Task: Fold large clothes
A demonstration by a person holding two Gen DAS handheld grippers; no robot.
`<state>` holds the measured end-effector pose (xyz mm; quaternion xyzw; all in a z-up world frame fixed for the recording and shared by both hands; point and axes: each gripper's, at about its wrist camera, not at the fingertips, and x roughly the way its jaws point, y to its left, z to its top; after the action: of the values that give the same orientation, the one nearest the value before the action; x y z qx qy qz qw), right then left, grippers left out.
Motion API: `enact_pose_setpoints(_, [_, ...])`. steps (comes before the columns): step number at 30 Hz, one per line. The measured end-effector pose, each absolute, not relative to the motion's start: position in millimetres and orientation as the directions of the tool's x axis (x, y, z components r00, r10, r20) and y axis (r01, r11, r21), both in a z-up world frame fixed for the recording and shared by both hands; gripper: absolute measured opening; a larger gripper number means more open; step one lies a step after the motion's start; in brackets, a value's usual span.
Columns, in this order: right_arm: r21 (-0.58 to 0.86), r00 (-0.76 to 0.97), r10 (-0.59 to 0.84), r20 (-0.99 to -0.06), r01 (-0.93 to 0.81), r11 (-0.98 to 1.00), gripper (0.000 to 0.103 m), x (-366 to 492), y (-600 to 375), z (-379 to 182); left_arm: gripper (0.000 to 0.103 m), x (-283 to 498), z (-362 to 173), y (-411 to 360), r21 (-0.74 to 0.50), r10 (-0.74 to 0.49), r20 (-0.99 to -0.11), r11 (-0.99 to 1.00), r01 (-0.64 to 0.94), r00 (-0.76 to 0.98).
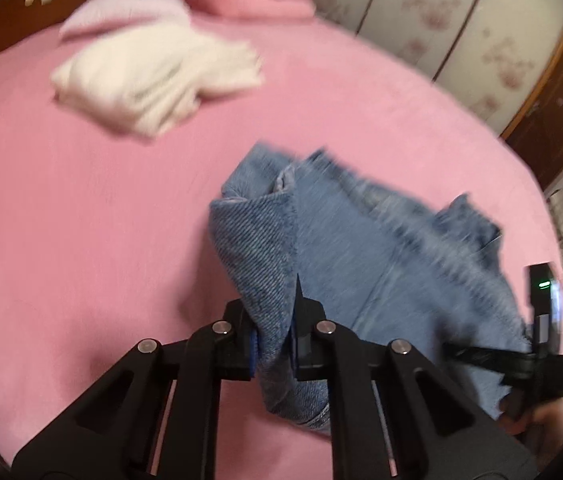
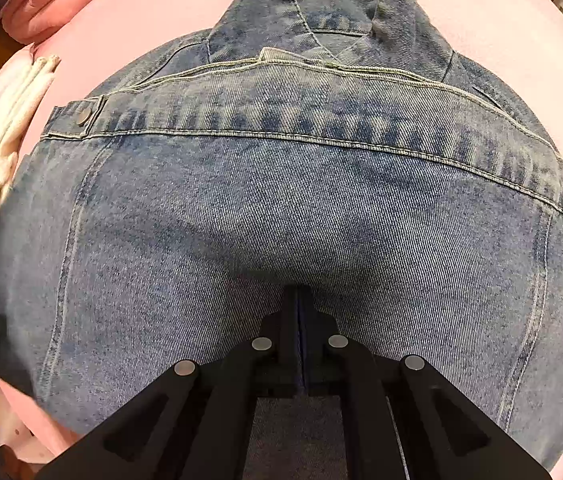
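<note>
Both grippers pinch the denim jacket [image 2: 281, 208] over the pink bed [image 1: 81, 220], the left gripper [image 1: 273, 340] clamping a bunched edge and the right gripper [image 2: 301, 344] closed on the back panel, apparently to carry a fold across.

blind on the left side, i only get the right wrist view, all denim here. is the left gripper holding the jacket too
Observer: Yes, the left gripper is shut on a bunched fold of the denim jacket.
Operator: is the right gripper in its view
Observer: Yes, the right gripper shows at the jacket's right edge.
Operator: anything else on the bed
Observer: A folded white garment lies beyond, apart from the jacket, on the pink bedsheet.
</note>
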<state>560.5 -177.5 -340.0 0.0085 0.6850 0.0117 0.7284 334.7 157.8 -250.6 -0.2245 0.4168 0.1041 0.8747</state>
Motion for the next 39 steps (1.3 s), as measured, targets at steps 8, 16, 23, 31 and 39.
enact_pose_setpoints(8, [0.123,0.068,0.124,-0.99,-0.021,0.992,0.003,559,-201,-338,0.006,340,-189,95,-0.298,-0.044,-0.646,0.933,-0.199,0.762])
enact_pose_setpoints(16, [0.518,0.14,0.514,-0.846,-0.01,0.855,0.0,545,-275,-344,0.006,315,-127,-45,-0.358,-0.394,-0.546,0.908,0.219,0.739])
enact_pose_setpoints(23, [0.802,0.268,0.769,-0.58,0.024,0.597,0.0,490,-369,-360,0.006,269,-156,-159,-0.444,-0.592,-0.63,0.805,0.392,0.503])
enact_pose_setpoints(31, [0.874,0.26,0.837,-0.482,0.078,0.479,0.0,479,-409,-372,0.006,261,-166,-198,-0.392,-0.585,-0.66,0.804,0.448,0.472])
enact_pose_setpoints(39, [0.882,0.271,0.842,-0.466,0.062,0.468,0.0,479,-418,-371,0.006,270,-169,-190,-0.416,-0.595,-0.671,0.796,0.438,0.443])
